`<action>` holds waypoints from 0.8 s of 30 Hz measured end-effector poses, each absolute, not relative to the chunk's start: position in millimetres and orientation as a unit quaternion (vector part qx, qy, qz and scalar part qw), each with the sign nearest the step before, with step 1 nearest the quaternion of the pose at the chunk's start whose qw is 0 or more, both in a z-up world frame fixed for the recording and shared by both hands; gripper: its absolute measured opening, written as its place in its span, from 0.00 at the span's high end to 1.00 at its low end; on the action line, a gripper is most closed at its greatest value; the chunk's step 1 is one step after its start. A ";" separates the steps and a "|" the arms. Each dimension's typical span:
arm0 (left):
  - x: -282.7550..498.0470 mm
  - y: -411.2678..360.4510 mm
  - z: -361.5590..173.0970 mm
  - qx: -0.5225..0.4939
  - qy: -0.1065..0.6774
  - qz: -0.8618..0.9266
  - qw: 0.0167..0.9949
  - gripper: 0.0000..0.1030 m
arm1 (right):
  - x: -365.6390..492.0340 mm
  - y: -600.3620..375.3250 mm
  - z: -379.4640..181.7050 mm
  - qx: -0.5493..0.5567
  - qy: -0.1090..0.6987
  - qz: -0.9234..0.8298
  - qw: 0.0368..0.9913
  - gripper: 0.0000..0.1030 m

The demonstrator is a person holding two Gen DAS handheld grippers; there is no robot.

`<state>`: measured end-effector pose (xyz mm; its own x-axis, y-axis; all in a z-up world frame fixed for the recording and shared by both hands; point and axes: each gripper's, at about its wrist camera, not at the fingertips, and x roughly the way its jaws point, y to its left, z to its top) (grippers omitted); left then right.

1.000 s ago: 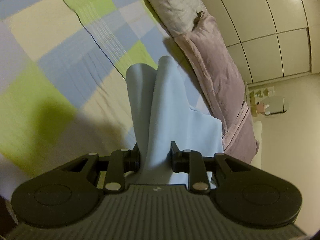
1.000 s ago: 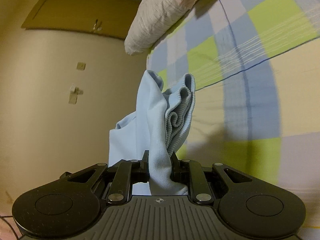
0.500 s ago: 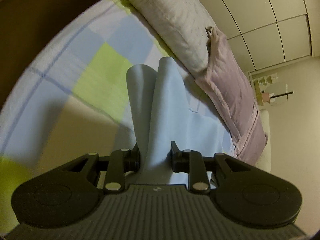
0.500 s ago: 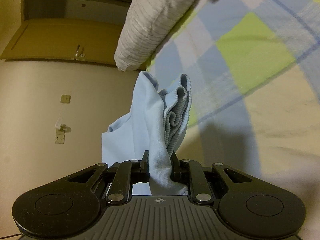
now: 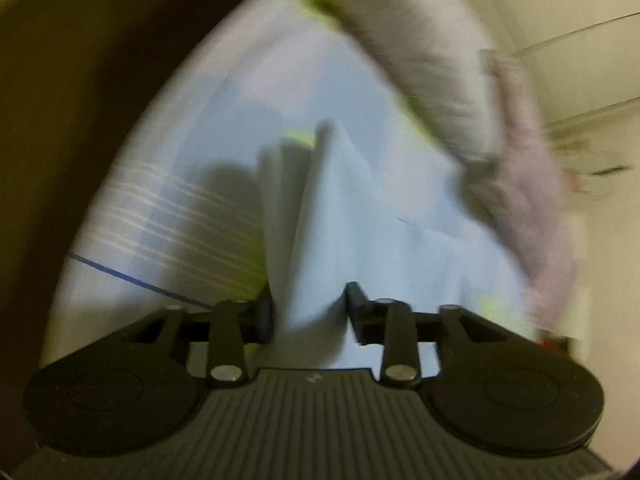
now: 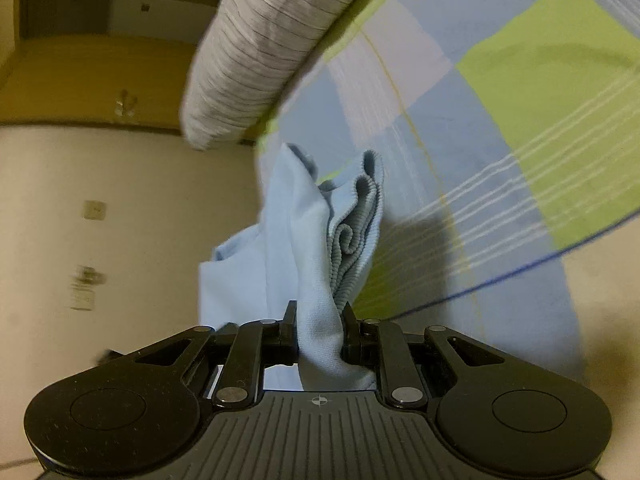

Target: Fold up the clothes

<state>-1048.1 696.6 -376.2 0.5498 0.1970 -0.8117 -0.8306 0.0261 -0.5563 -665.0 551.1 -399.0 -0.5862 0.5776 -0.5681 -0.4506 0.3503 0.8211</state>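
Note:
A light blue garment [image 5: 352, 216] stretches away from my left gripper [image 5: 308, 304], which is shut on a bunched fold of it; this view is blurred by motion. In the right wrist view my right gripper [image 6: 319, 316] is shut on another part of the same light blue garment [image 6: 296, 248], whose ribbed hem [image 6: 356, 224] curls up just beyond the fingers. The cloth hangs above a bed with a blue, green and white checked sheet [image 6: 520, 128].
A grey striped pillow [image 6: 276, 44] lies at the head of the bed, with a mauve pillow [image 5: 528, 184] beside it. A beige wall with small fittings [image 6: 86, 292] fills the left of the right wrist view. Cupboard doors [image 5: 580, 52] stand beyond the bed.
Both grippers have swung with the garment toward the head of the bed; the pillows loom larger and nearer. The grip on the cloth has not changed. The left view has become blurred.

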 end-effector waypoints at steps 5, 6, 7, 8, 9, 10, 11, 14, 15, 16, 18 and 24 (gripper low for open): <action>-1070.1 688.6 -374.2 -0.559 0.276 0.455 0.636 0.68 | -674.6 540.0 -396.5 -0.079 0.627 0.516 0.579 0.68; -1065.9 680.5 -372.7 -0.550 0.285 0.449 0.644 0.69 | -675.8 535.3 -389.1 -0.093 0.607 0.518 0.595 0.68; -1061.6 672.5 -371.2 -0.542 0.293 0.443 0.652 0.70 | -677.7 530.8 -381.9 -0.103 0.590 0.524 0.605 0.68; -1057.4 664.4 -369.7 -0.533 0.300 0.437 0.659 0.76 | -680.5 526.6 -375.1 -0.105 0.577 0.535 0.608 0.68; -1053.1 656.4 -368.2 -0.524 0.308 0.430 0.667 0.83 | -684.2 523.0 -368.5 -0.109 0.565 0.545 0.609 0.68; -1048.8 648.3 -366.6 -0.515 0.316 0.424 0.674 0.86 | -690.6 520.2 -362.9 -0.118 0.554 0.558 0.607 0.68; -1044.6 640.2 -365.1 -0.506 0.324 0.417 0.682 0.89 | -700.1 518.3 -359.5 -0.132 0.542 0.570 0.603 0.68; -1031.8 616.1 -360.6 -0.478 0.346 0.397 0.703 0.90 | -732.4 515.5 -357.3 -0.188 0.508 0.602 0.587 0.68; -1028.3 609.2 -361.0 -0.469 0.354 0.393 0.707 0.90 | -744.9 514.8 -359.1 -0.214 0.492 0.611 0.583 0.68; -1026.8 606.4 -367.3 -0.463 0.364 0.398 0.704 0.91 | -756.0 513.9 -361.1 -0.237 0.477 0.617 0.579 0.68; -1024.6 601.3 -378.2 -0.451 0.380 0.407 0.698 0.93 | -773.4 515.1 -373.1 -0.289 0.454 0.616 0.576 0.68; -1034.5 589.9 -359.3 -0.433 0.391 0.424 0.692 0.94 | -782.6 501.7 -390.2 -0.373 0.415 0.572 0.601 0.68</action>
<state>-1034.5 589.9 -359.3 0.3338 0.2489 -0.9092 -0.9264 0.2647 -0.2677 -782.6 501.7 -390.2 0.0001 0.3782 -0.9257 -0.9974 0.0668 0.0272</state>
